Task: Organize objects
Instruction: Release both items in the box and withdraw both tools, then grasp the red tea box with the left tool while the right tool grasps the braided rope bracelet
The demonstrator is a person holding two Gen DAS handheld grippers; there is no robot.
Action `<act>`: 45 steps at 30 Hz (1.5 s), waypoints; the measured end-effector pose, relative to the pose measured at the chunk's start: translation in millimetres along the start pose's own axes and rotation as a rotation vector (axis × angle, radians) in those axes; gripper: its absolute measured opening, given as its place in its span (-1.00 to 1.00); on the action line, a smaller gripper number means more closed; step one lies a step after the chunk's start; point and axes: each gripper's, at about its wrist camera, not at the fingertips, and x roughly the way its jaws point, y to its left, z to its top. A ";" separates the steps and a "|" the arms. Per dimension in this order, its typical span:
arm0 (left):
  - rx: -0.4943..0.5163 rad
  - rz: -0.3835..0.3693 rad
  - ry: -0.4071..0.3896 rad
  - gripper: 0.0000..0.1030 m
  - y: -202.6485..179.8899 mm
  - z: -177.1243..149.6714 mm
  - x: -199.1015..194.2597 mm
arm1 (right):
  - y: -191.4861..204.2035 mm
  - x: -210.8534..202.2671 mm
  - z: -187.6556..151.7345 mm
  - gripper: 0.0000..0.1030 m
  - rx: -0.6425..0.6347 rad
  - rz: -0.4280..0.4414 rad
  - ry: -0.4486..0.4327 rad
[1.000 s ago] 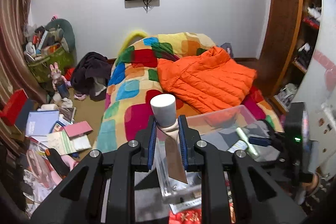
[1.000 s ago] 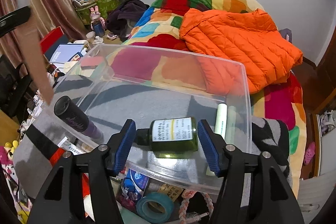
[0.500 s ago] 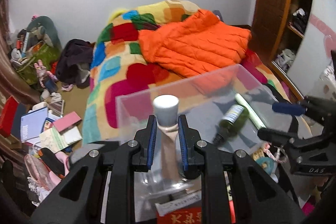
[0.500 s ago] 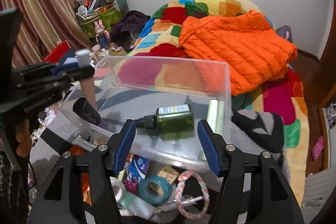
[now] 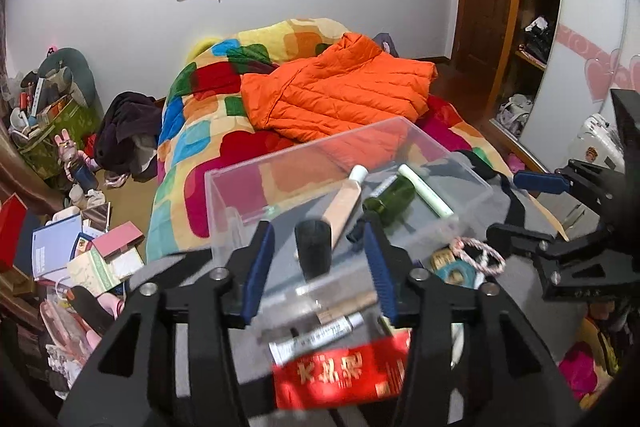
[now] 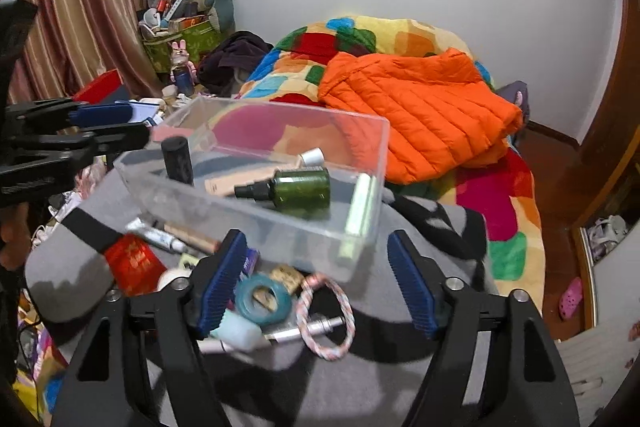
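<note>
Now both grippers are open and hold nothing. The left gripper [image 5: 318, 261] has its jaws spread wide at the near end of the clear box [image 5: 448, 157]. Inside the box lie a beige tube [image 5: 343, 205], a green bottle [image 5: 390, 193], a pale green stick [image 5: 426, 194] and a black-capped bottle [image 5: 313, 253].

The right gripper [image 6: 316, 285] hangs over the loose things that sit outside the box, low in the middle of its frame — a teal tape roll [image 6: 263, 301], a pink rope ring [image 6: 326, 315] and a silver pen [image 6: 308, 330]. The tape roll lies flat just inside its left finger, and the pen's long way runs left to right across the jaws.

My guess is one of these goes into the box next. The right gripper is the nearer one; the left one sits far off at the left edge of that frame. A red packet [image 6: 134, 261] and a white tube [image 6: 154, 235] lie closer to the left side.
</note>
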 end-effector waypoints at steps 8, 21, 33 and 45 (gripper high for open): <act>-0.014 -0.005 0.039 0.20 -5.7 -45.5 -12.6 | -12.7 1.3 -28.4 0.36 0.065 0.017 0.046; 0.027 -0.128 0.170 0.27 -58.5 -82.5 28.6 | -14.7 30.4 -52.1 0.36 0.067 -0.047 0.132; 0.010 -0.103 0.166 0.16 -30.3 -125.5 3.4 | -35.9 41.1 -66.9 -0.50 0.145 0.023 0.185; -0.062 -0.011 0.173 0.11 -0.3 -147.8 -38.2 | -42.1 17.4 -87.7 -0.69 0.117 -0.023 0.171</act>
